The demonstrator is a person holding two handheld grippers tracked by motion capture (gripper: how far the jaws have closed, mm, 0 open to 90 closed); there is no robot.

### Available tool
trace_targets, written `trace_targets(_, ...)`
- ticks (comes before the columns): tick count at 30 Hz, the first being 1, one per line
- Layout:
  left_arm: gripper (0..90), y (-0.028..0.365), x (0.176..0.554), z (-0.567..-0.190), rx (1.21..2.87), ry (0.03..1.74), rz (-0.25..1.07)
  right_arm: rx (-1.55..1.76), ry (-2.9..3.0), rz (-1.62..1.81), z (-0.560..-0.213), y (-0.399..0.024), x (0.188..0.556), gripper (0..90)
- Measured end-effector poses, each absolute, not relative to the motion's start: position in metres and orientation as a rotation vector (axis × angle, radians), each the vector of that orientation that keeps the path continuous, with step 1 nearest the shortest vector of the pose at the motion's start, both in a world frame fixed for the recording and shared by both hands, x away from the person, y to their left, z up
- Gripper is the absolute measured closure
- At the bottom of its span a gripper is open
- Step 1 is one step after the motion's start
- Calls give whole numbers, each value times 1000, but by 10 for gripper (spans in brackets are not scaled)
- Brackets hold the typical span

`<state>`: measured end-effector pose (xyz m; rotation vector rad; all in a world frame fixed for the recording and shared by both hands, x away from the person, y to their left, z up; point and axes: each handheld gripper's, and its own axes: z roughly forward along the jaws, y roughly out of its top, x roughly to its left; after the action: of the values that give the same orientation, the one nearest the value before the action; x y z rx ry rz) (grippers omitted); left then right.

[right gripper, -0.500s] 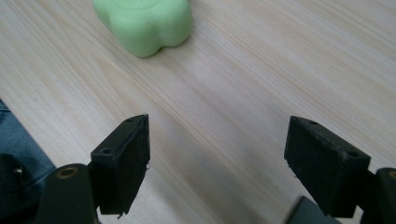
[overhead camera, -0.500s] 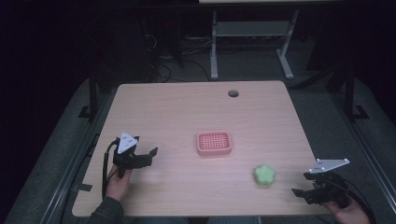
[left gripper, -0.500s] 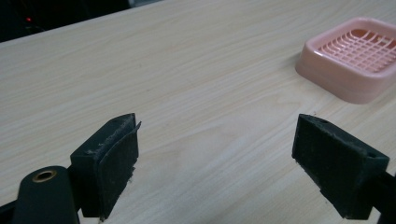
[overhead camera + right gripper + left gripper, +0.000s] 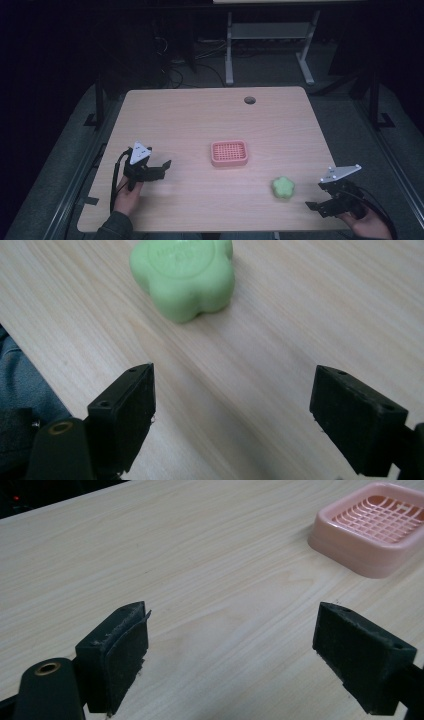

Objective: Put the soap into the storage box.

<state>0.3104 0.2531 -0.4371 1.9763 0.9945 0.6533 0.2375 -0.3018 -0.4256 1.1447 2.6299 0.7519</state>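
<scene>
Nothing moved, both tongs, left tongs [image 4: 230, 655] and right tongs [image 4: 232, 415], spread empty, right gripper view reveals lettering on green soap [image 4: 184, 276].

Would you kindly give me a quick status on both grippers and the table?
Left gripper open, empty. Right gripper open, empty, facing green flower-shaped soap. Pink soap dish mid-table, empty. Nothing between right gripper and soap.

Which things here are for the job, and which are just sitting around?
Probably for the job:
green flower-shaped soap
pink soap dish
left gripper, open
right gripper, open

Just there:
round hole in the table
</scene>
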Motion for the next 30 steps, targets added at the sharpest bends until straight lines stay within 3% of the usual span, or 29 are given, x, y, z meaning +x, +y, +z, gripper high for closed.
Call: trace_targets(30, 143, 254, 307, -434, 1993, 950, 690, 985, 2776, 547, -408, -235, 270, 148)
